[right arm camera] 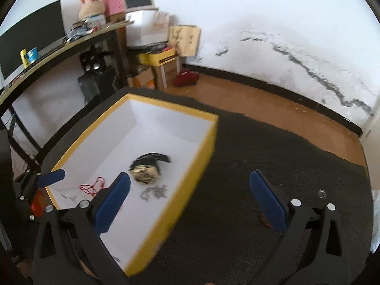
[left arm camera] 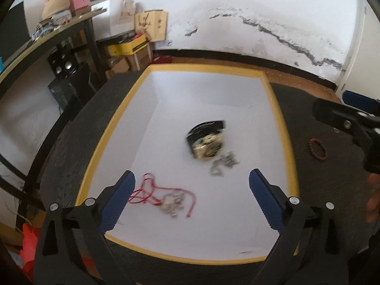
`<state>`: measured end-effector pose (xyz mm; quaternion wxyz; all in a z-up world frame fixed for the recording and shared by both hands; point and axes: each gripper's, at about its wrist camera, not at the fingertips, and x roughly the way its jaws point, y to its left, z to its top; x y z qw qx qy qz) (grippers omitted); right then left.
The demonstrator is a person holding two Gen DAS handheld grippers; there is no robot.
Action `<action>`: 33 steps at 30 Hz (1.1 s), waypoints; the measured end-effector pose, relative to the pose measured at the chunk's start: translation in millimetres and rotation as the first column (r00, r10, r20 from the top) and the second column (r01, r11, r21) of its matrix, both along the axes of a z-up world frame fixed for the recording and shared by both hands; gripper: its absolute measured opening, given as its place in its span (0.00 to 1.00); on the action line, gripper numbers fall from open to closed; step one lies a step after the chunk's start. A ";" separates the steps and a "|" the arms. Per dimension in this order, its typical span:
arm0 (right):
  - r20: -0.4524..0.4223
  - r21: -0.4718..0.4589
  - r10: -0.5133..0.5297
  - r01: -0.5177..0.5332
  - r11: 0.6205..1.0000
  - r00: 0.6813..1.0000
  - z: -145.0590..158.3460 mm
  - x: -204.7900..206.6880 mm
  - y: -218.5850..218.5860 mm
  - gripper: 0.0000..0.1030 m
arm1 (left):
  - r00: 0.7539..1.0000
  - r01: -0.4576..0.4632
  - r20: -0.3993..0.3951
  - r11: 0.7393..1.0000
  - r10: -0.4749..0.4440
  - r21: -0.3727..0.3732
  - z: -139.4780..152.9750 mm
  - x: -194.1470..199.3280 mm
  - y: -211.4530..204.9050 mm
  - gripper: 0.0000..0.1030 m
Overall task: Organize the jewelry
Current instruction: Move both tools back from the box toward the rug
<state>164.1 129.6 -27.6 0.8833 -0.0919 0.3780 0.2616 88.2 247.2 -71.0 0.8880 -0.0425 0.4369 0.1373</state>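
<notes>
A yellow box with a white inside (left arm camera: 283, 128) sits on a dark mat; it also shows in the right wrist view (right arm camera: 204, 152). In it lie a red cord necklace with a silver pendant (left arm camera: 169, 200), a black card with gold jewelry (left arm camera: 207, 142) and a silver chain (left arm camera: 223, 163). A red bead bracelet (left arm camera: 317, 148) lies on the mat to the right of the box. My left gripper (left arm camera: 192, 199) is open and empty over the box's near end. My right gripper (right arm camera: 190, 201) is open and empty over the box's right wall and the mat; it also shows at the right of the left wrist view (left arm camera: 344, 123).
The dark mat (right arm camera: 273, 161) covers the table to the right of the box. A small clear item (right arm camera: 321, 192) lies on it near my right finger. A shelf (right arm camera: 59, 42) with clutter and cardboard boxes (right arm camera: 161, 68) stand at the back left by the wall.
</notes>
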 end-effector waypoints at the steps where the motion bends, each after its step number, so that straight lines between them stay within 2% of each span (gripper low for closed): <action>1: 0.014 0.006 -0.024 0.024 1.000 1.000 4.6 -1.9 -15.1 0.95 | 1.000 0.013 0.005 1.000 -0.013 0.002 2.2 2.1 -6.8 0.92; 6: 0.024 0.018 -0.120 0.120 0.993 0.992 9.8 -1.3 -72.6 0.95 | 0.996 0.093 0.008 0.995 -0.094 0.025 8.6 19.5 -55.1 0.92; 15: -0.022 -0.005 -0.286 0.286 0.958 0.958 -9.2 13.0 -180.7 0.95 | 0.974 0.224 -0.009 0.974 -0.224 0.039 3.7 54.2 -147.5 0.92; 25: -0.043 -0.025 -0.397 0.397 0.918 0.917 -34.6 6.9 -274.2 0.95 | 0.954 0.299 -0.033 0.954 -0.298 0.040 -10.6 85.5 -227.0 0.92; 33: -0.066 -0.036 -0.427 0.426 0.904 0.902 -54.6 2.7 -322.9 0.95 | 0.948 0.316 -0.063 0.948 -0.313 0.037 -27.5 103.6 -267.4 0.92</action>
